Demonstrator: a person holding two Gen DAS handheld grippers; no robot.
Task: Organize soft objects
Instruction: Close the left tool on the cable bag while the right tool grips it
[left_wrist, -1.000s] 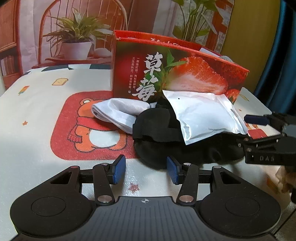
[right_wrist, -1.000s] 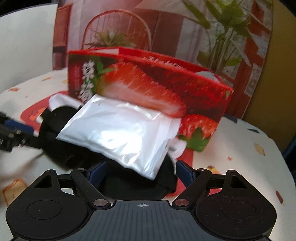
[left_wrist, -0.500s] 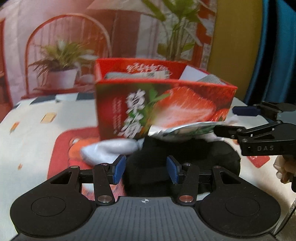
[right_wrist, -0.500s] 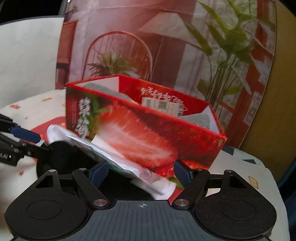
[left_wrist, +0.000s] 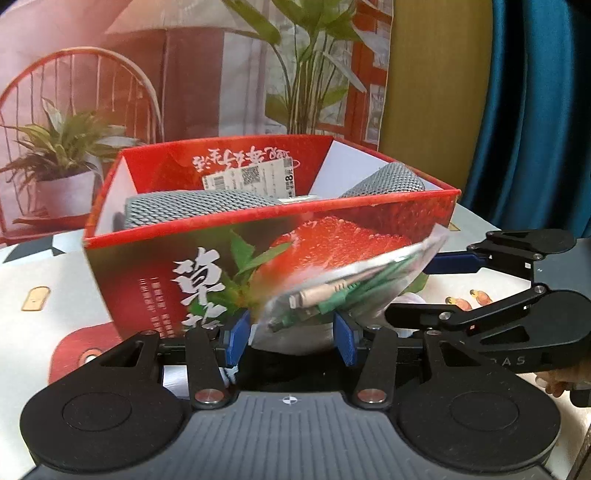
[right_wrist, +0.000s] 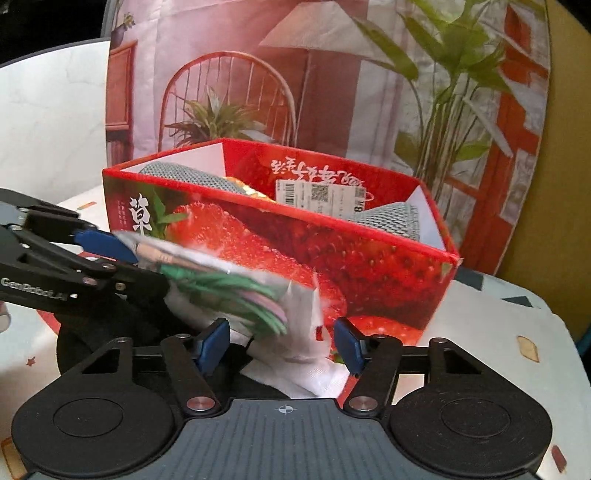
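Behind the patterned tablecloth (left_wrist: 44, 273) stands the strawberry box (left_wrist: 273, 236). Both grippers lift the clear pouch (left_wrist: 343, 291) before its front wall: left gripper (left_wrist: 291, 332) grasping, right gripper (right_wrist: 280, 341) closing on it. Next, I judge, clear the rim

backdrop (left_wrist: 229, 74): printed chair and plants | curtain (left_wrist: 535, 110): blue, right | tablecloth (left_wrist: 44, 266): cartoon print

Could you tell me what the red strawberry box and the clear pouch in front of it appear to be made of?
The strawberry box looks like glossy printed cardboard: thin, stiff walls with white inner faces and sharp folded corners. The clear pouch seems to be thin, shiny plastic film: it crinkles, catches the light and shows green contents through it.
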